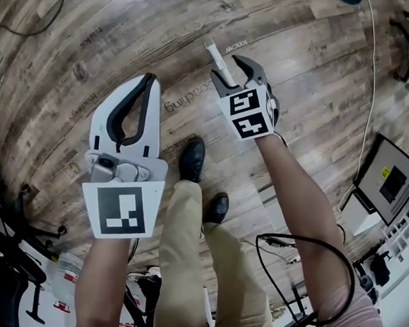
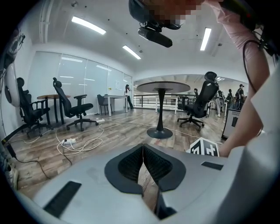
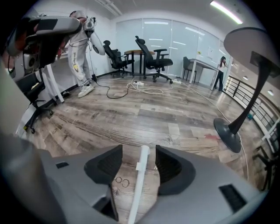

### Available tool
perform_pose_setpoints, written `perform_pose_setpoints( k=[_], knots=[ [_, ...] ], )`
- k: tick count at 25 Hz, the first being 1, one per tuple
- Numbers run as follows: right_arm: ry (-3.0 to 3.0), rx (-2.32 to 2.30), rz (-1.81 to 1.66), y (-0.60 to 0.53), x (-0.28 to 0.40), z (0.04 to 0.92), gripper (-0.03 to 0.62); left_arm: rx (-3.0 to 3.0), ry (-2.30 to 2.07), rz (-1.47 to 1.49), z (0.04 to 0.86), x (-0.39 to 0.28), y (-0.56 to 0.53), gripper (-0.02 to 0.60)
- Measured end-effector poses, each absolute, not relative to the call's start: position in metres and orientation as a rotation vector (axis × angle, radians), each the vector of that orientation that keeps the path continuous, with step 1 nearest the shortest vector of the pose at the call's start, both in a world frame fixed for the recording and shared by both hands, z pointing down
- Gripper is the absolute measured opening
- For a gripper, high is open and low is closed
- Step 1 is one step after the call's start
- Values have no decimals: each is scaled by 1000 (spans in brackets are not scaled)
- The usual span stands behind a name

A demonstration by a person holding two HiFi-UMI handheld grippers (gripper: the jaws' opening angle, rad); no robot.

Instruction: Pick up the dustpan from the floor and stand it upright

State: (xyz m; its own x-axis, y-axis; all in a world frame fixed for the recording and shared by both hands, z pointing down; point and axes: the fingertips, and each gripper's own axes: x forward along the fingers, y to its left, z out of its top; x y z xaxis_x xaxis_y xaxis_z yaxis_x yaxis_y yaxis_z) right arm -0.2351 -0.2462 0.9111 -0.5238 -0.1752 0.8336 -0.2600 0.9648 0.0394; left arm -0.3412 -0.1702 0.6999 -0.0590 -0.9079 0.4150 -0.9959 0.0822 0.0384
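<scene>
- Though only part of it shows, the dustpan appears as a thin white plastic dustpan handle [image 3: 136,183], straight and slim, with a small square lug partway along. The pan itself appears in no view.
- Grey-brown wood-plank floor [image 1: 94,40] lies under everything, with pale lettering printed on some boards.
- Ahead of the grippers stands a round pedestal table with a black disc foot [image 3: 227,131]. Black wheeled office chairs [image 2: 72,107] sit farther back by the glass wall, and white cables [image 2: 81,144] loop over the planks.
- In the head view, the person's black shoes [image 1: 191,158] and khaki trousers stand just behind the two grippers, and a dark flat monitor [image 1: 392,181] sits at the right edge.
- Nothing lies between the right gripper and the handle.
- The right gripper [image 3: 139,152] has its grey jaws spread, with the handle running lengthwise up the gap between the two black ribbed pads [image 3: 107,164]. A strip of floor shows on each side of the handle, and it sits nearer the right-hand pad, its tip about level with the jaw tips.
- From the head view, the handle pokes out past that gripper's jaws, over the floor in front of the shoes.
- The left gripper [image 2: 143,148] has its pads pressed tip to tip with nothing between them. It is held off to the left, well apart from the handle.
</scene>
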Motion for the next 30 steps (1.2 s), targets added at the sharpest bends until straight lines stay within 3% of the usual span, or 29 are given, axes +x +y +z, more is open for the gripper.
perform_pose_setpoints(
  k=[22,30],
  knots=[
    [-2004,237,136,-255,-236,1015,229,1841,-2049,392,750,-361,-166,14],
    [-1964,235,136,-255,-232,1035,178,1831,-2045,405,756,-357,-161,14]
  ],
)
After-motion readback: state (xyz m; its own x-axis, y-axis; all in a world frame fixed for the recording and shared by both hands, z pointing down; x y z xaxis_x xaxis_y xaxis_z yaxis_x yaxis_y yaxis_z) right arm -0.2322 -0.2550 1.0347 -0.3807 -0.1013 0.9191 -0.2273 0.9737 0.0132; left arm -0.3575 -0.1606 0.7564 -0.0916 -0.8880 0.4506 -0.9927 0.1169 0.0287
